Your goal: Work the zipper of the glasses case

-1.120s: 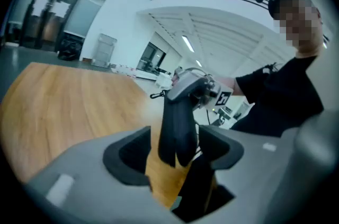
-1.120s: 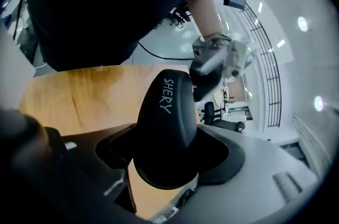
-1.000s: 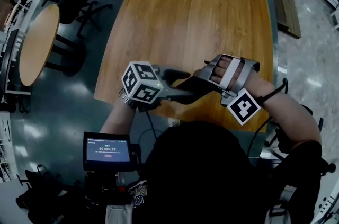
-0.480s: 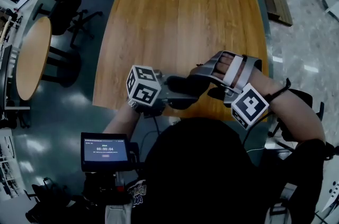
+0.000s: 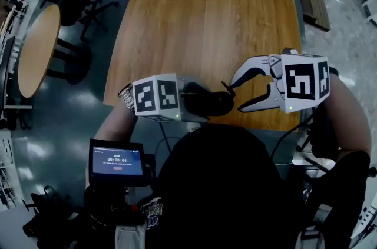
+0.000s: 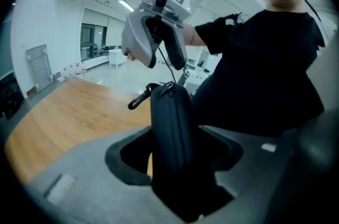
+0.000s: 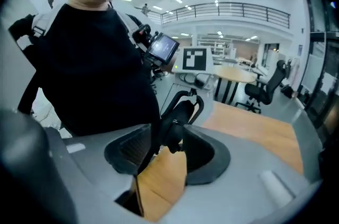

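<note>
The black glasses case (image 5: 206,102) is hanging in the air over the near edge of the wooden table (image 5: 206,18). The left gripper (image 5: 189,104) is squeezing it tight from both sides. The end with the little clip (image 5: 225,86) is sitting between the jaws of the right gripper (image 5: 237,96). Those jaws are standing apart and have just been closing in, without pinching it.

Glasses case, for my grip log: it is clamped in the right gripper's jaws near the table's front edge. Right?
No: the left gripper view shows the left gripper clamping the glasses case there. The right gripper, jaws just closing, stands open, gripping nothing.
</note>
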Tool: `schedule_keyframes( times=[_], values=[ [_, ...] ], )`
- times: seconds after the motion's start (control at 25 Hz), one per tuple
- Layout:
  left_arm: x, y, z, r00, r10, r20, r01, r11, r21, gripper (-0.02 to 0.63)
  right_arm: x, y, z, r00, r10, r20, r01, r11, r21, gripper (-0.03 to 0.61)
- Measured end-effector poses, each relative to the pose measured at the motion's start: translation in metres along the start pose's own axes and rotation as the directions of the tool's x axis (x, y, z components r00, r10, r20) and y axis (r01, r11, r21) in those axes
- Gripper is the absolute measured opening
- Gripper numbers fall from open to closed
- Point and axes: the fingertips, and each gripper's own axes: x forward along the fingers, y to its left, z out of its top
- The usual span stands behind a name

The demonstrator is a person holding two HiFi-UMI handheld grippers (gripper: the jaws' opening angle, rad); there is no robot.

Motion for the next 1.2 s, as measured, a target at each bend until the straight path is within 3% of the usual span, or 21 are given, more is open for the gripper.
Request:
schedule_keyframes(
  times=[0.16,0.4,0.68,0.88,0.96,1.08,1.2],
  values=[
    [0.007,0.004,-0.012,0.987,0.056,-0.153,-0.044,0.996,0.083,0.264,0.034,-0.002,-0.011,0.986,0.143,-0.082,-0.139,0.989,0.052,0.179],
    [0.014,0.007,-0.019,0.96,0.11,-0.258,-0.074,0.987,0.144,0.264,0.053,-0.012,-0.02,0.968,0.235,-0.091,-0.222,0.966,0.13,0.162],
    [0.008,0.017,-0.022,0.962,0.137,-0.236,-0.11,0.986,0.124,0.264,0.051,-0.013,-0.017,0.976,0.157,-0.154,-0.158,0.987,0.009,0.112],
    [0.01,0.018,-0.018,0.964,0.155,-0.215,-0.127,0.982,0.138,0.264,0.045,-0.014,-0.014,0.98,0.091,-0.176,-0.105,0.992,-0.074,0.112],
    [0.01,0.02,-0.017,0.961,0.177,-0.214,-0.144,0.976,0.16,0.264,0.041,-0.014,-0.012,0.985,0.076,-0.155,-0.088,0.994,-0.07,0.109],
    [0.01,0.024,-0.02,0.949,0.209,-0.237,-0.165,0.967,0.192,0.264,0.036,-0.012,-0.011,0.991,0.076,-0.111,-0.079,0.997,-0.02,0.05],
    [0.01,0.027,-0.021,0.95,0.216,-0.228,-0.176,0.967,0.183,0.262,0.037,-0.007,-0.016,0.988,0.089,-0.124,-0.092,0.996,-0.017,0.024]
  ],
)
